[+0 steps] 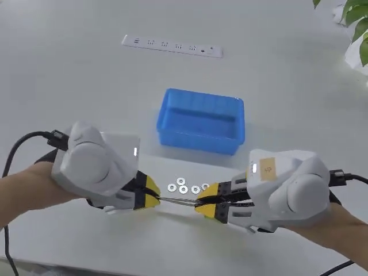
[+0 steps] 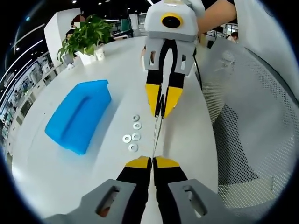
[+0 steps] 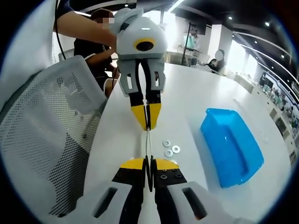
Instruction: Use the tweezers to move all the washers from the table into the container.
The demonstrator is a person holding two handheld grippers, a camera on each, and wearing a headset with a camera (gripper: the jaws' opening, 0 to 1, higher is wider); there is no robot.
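My left gripper [image 1: 152,192] had its yellow-tipped jaws pressed together on one end of the thin metal tweezers [image 1: 177,200]. My right gripper [image 1: 204,201] faced it tip to tip and was clamped the same way on the other end, so the tweezers spanned the short gap between them. I could not tell whether they touched the white table [image 1: 86,86] below. Five small washers [image 1: 183,186] lay in a loose cluster on the table just beyond the tweezers. Farther back sat the blue container [image 1: 201,138], open side up and well apart from the washers. Past it a white power strip [image 1: 172,46] lay flat, and green plant leaves [image 1: 356,23] showed at the far right. A grey mesh chair [image 2: 243,102] stood at the table's near edge.
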